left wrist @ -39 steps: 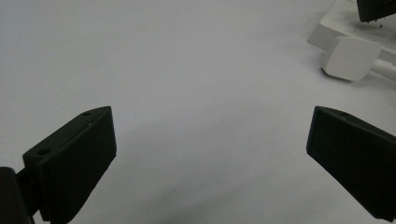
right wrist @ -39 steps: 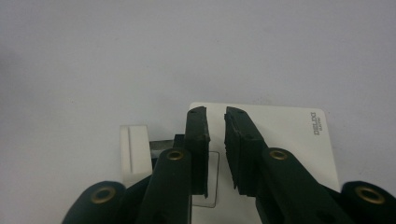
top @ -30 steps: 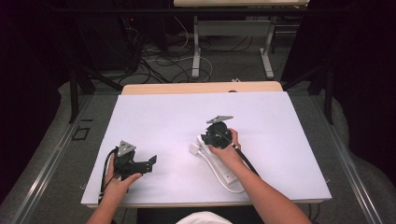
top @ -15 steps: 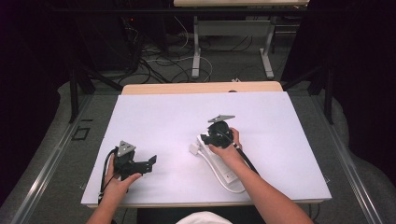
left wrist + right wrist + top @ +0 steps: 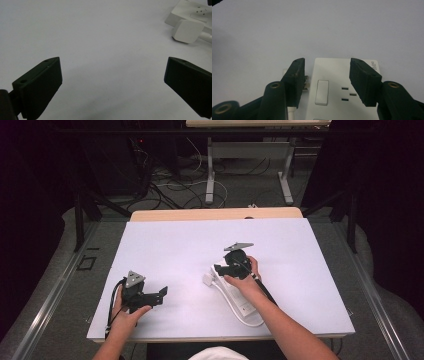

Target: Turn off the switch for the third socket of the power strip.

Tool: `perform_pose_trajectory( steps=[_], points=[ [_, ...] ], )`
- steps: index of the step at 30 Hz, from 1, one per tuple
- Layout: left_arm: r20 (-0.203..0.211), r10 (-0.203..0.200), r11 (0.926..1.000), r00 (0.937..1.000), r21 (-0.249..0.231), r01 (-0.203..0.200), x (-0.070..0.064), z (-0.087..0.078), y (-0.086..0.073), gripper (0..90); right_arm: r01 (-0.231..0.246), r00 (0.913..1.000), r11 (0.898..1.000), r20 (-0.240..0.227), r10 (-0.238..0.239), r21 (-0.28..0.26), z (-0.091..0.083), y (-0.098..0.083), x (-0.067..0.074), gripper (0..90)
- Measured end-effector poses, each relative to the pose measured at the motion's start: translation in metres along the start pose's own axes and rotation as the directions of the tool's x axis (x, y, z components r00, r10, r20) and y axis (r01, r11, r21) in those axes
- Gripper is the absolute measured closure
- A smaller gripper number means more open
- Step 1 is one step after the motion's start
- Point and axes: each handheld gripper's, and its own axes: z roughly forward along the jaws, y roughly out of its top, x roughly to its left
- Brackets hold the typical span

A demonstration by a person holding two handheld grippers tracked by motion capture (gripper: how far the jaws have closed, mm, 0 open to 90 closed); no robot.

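The tabletop (image 5: 310, 270) is covered in plain white, and the work on it is a white power strip (image 5: 235, 295) lying right of centre, its cable looping back toward the person and ending in a plug (image 5: 208, 280) that rests just beside the strip's far end.

The right tool (image 5: 225, 269) hangs over that far end with its jaws apart, gripping nothing. In the right gripper view the strip (image 5: 342, 87) sits between them, a rocker switch (image 5: 322, 92) and one socket's slots showing, while the plug's pins (image 5: 305, 85) peek out just behind the jaw on the left of that view. My reading is that the step in hand is taking hold of the strip's end, or of the plug beside it (the pictures do not settle which). For the strip, both jaws should come down on its long side walls, square to them, clear of the switch so it is not pressed; one jaw now hovers over the gap by the plug and may catch the pins on closing. Shifting slightly toward the strip first would help.

The left tool (image 5: 162, 293) rests low over bare tabletop, well apart from the strip, jaws wide apart and empty; its own view has the plug (image 5: 187, 31) at the upper right.
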Motion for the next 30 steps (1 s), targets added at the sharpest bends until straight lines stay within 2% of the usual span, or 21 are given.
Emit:
perform_pose_trajectory(
  steps=[9,10,17,18,22,30],
  points=[
    [0.0,0.0,1.0,1.0,0.0,0.0,0.0,0.0,0.0,1.5,0.013,0.9998,1.0,-0.013,-0.013,0.01,-0.006,0.0,0.004,34.8],
    [0.001,-0.001,1.0,1.0,0.0,0.001,0.0,0.0,0.0,1.5,0.017,0.9998,0.999,-0.008,-0.017,0.033,-0.007,0.0,0.004,33.4],
    [0.003,-0.007,1.0,1.0,0.0,0.007,-0.001,0.001,0.0,1.5,0.016,0.9998,1.0,-0.015,-0.016,0.025,-0.01,-0.002,0.005,25.0],
    [0.004,-0.007,1.0,1.0,0.001,0.007,-0.001,0.001,0.0,1.6,0.019,0.9997,0.999,-0.014,-0.018,0.048,-0.012,-0.003,0.004,24.3],
    [0.004,-0.007,1.0,1.0,0.001,0.007,-0.001,0.001,0.0,1.5,0.014,0.9996,0.998,-0.024,-0.012,0.059,-0.016,-0.005,0.002,21.9],
    [0.006,-0.008,1.0,1.0,0.001,0.008,-0.001,0.001,0.0,1.5,0.006,0.9994,0.998,-0.035,-0.004,0.055,-0.028,-0.01,-0.006,17.6]
  ],
)
